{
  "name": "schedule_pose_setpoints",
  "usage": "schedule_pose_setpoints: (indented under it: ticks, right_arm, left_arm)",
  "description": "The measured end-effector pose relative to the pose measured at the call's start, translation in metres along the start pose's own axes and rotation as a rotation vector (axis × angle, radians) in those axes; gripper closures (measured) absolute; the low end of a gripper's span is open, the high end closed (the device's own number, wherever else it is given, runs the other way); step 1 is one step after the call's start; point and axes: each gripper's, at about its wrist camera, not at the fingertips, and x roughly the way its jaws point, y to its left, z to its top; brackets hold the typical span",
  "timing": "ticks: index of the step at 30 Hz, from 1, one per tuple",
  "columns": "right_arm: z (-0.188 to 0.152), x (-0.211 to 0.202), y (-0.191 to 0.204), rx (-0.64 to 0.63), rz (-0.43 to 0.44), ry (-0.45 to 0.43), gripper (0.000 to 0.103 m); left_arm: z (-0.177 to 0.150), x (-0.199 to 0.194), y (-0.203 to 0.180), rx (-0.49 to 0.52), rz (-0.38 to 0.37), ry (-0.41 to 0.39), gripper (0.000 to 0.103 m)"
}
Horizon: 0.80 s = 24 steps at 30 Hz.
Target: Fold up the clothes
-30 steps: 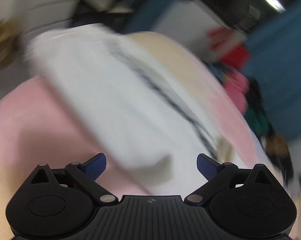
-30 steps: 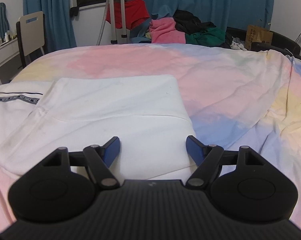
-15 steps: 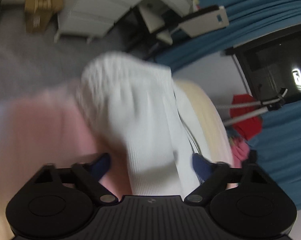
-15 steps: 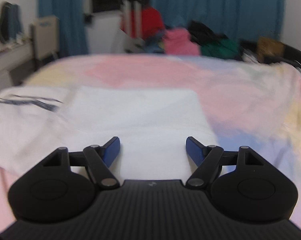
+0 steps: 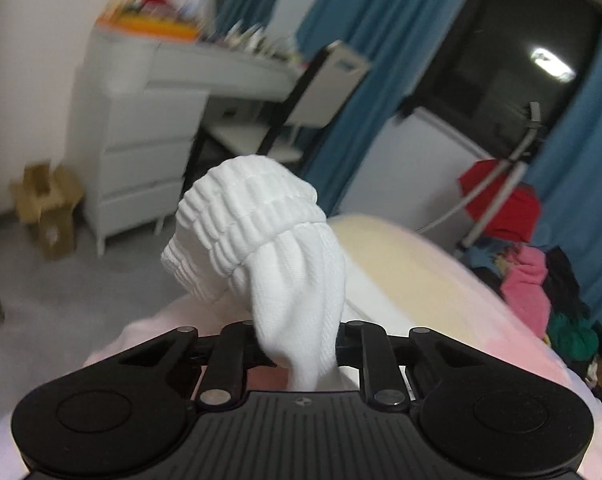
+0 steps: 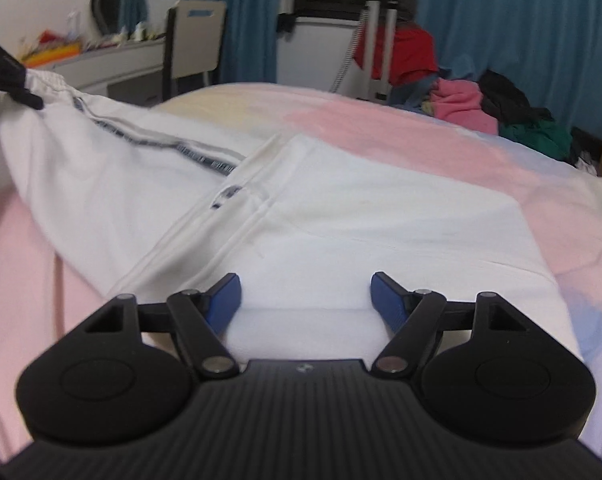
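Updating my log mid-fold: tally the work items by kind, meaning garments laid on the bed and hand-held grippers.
White garment: 1
Hand-held grippers: 2, the left hand-held gripper shut on its ribbed end, the right hand-held gripper open over it
Total: 3

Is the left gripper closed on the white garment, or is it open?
Closed: the left gripper pinches the white garment, whose ribbed end bunches out above the jaws.
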Motion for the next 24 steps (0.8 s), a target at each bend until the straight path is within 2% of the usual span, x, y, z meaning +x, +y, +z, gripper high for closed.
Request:
schedule_pose_setpoints:
  ticks: [4,9,13,18,24]
  right_arm:
    - [0.008,-0.017,-0.019,0.019,-0.097,-0.053,0.029]
    - [0.016,-0.036,-0.049,0.066,-0.236,-0.12,0.029]
    - [0.017,-0.051,-0.092,0.251,-0.301,-0.12,0.029]
    - [0.012,-0.073,-0.158,0.561,-0.326,-0.153,0.029]
    - [-0.003,-0.089,-0.213,0.76,-0.382,-0.218,0.028]
  left_arm:
    - [0.002,-0.036,-0.055,0.046,-0.058,-0.056,0.085]
    - [-0.019,-0.079,-0.137,0.098,-0.144,-0.187,0.085]
    - [-0.048,-0.094,-0.22,0.147,-0.219,-0.268,0.086]
    - [-0.139,-0.084,-0.301,0.296,-0.286,-0.245,0.087]
    - [-0.251,-0.073,-0.396,0.479,-0.363,-0.212,0.088]
